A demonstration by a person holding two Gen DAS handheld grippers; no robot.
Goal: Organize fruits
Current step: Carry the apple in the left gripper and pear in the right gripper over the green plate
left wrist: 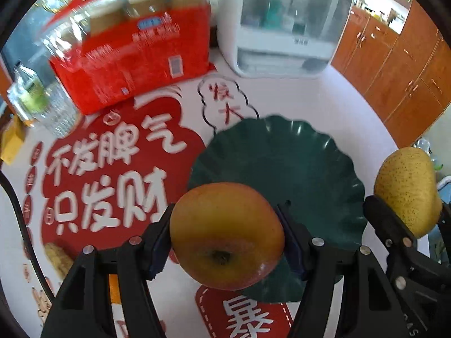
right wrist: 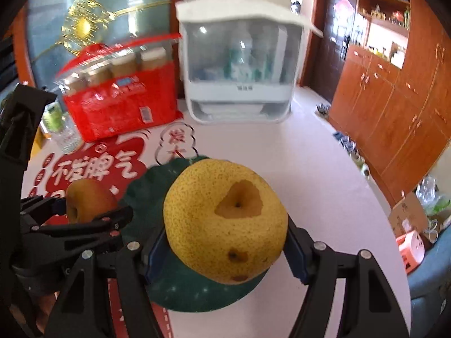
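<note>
Left gripper [left wrist: 227, 239] clamped on apple [left wrist: 225, 236], right gripper [right wrist: 227, 246] clamped on pear [right wrist: 225, 219], green plate [left wrist: 310, 169] beneath both, shoes along cabinets [right wrist: 349, 146] only in right view.

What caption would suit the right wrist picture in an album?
A hand-held gripper grips a yellow pear above a green plate, beside another gripping an apple.

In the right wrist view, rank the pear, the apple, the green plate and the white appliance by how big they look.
1. white appliance
2. green plate, partly hidden, so its place against the pear is unsure
3. pear, enlarged by nearness to the camera
4. apple
</note>
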